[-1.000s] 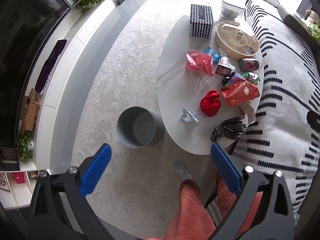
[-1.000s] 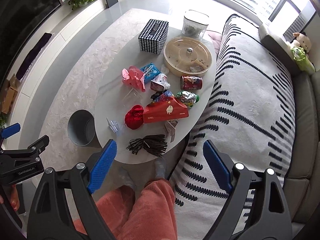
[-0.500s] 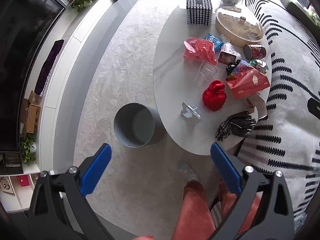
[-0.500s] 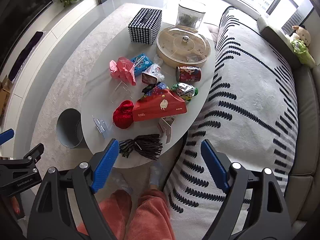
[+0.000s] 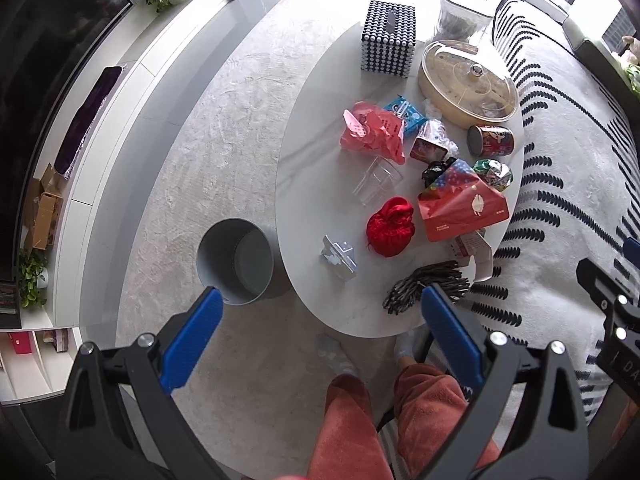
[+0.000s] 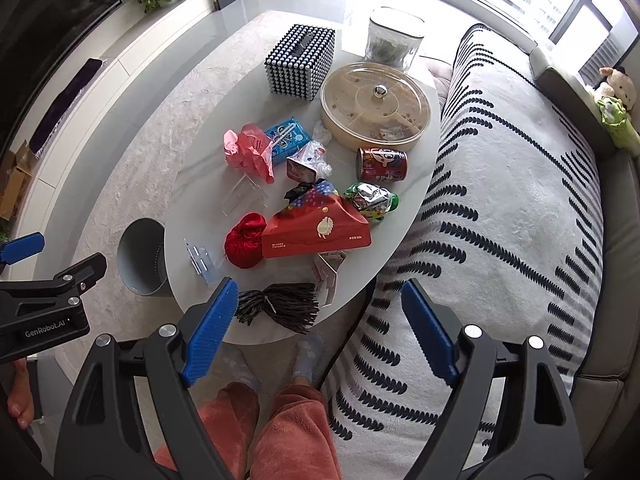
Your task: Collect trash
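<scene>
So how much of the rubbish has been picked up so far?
None, by the look of it. The grey bin beside the table looks empty. Both hand-held grippers, left and right, are open and hold nothing. All the litter is left: the pink plastic bag, soda can, red box, foil wrapper and other scraps.

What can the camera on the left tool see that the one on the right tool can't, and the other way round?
Only the left view looks straight down into the grey bin, showing bare floor inside, and catches the cardboard boxes by the wall. Only the right view shows the plush toys on the sofa back and the windows. Both show the oval table, the red pouch, the red can and the beaded tissue box.
</scene>
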